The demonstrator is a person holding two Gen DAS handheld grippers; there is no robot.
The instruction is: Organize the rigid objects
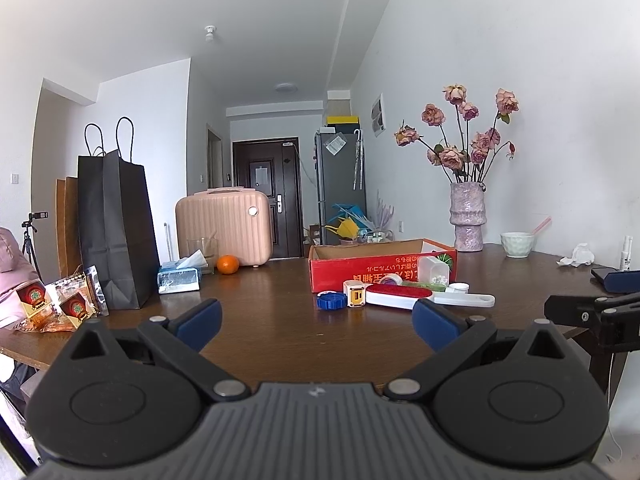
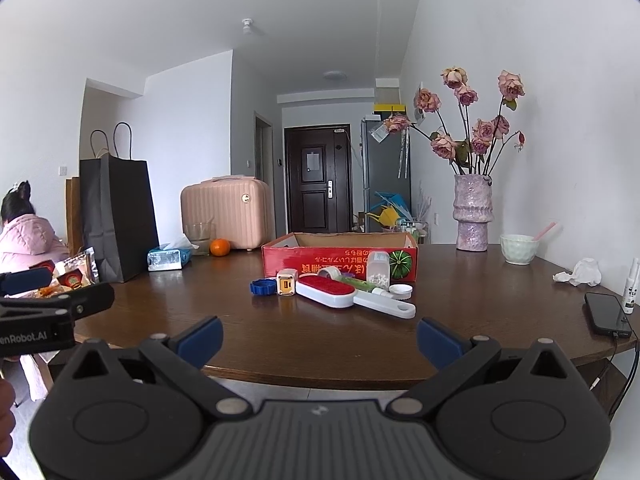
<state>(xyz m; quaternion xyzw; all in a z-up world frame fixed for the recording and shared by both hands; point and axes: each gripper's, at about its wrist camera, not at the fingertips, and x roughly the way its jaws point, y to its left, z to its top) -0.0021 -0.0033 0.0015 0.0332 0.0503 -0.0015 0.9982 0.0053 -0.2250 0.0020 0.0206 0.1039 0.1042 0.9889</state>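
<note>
A red cardboard box (image 1: 344,270) (image 2: 304,258) stands open on the brown table. In front of it lie a blue lid (image 1: 331,301) (image 2: 263,287), a white cube charger (image 1: 354,292) (image 2: 286,282), a white lint brush with a red pad (image 1: 400,294) (image 2: 326,290), a tape roll (image 1: 391,279) (image 2: 329,272), a clear pill bottle (image 1: 433,270) (image 2: 378,270) and a white cap (image 1: 458,288) (image 2: 401,289). My left gripper (image 1: 316,322) is open and empty, short of the items. My right gripper (image 2: 320,340) is open and empty at the table's near edge.
A black paper bag (image 1: 114,224), tissue pack (image 1: 178,278), orange (image 1: 228,264) and pink case (image 1: 224,224) stand at the left back. A vase of roses (image 1: 468,216), a bowl (image 1: 517,244) and a phone (image 2: 607,314) are at the right. Snack packets (image 1: 60,304) lie at the left edge.
</note>
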